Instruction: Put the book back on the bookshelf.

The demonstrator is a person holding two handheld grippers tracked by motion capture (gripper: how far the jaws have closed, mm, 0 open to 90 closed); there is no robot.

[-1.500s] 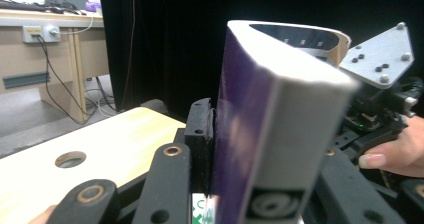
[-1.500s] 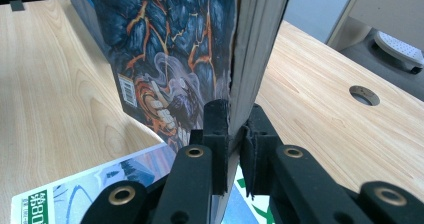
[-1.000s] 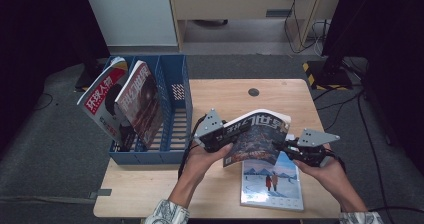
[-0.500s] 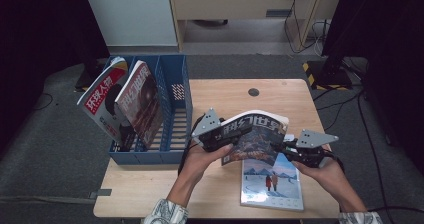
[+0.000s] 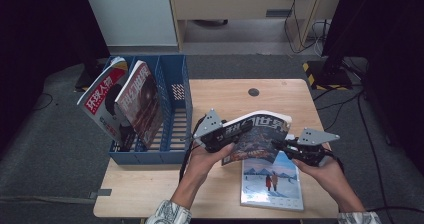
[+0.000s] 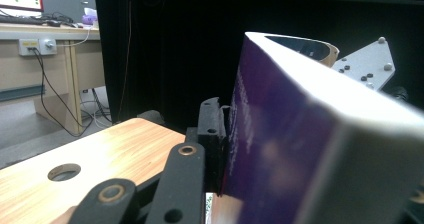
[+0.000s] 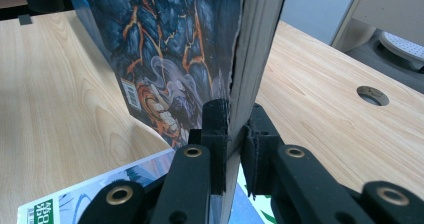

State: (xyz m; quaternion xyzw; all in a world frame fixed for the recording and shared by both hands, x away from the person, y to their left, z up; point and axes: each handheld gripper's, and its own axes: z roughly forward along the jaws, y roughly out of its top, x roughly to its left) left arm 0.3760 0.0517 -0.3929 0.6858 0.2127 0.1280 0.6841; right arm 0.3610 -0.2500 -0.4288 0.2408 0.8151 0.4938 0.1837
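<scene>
A magazine (image 5: 257, 136) is held above the bench (image 5: 280, 94), pinched at its right edge by the right gripper (image 5: 280, 145). The left gripper (image 5: 222, 141) jaws have just been opening and closing again on the left edge: a regrip, probably before transfer to the rack (image 5: 172, 109).

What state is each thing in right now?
Dark-covered magazine: lifted off the table, clamped at both ends.
Left tool: jaws just closing on that magazine's edge.
Right tool: shut on the magazine.
Snowy-scene magazine: lying flat on the wooden table.
Blue plastic file rack: upright, two magazines leaning in it.
</scene>
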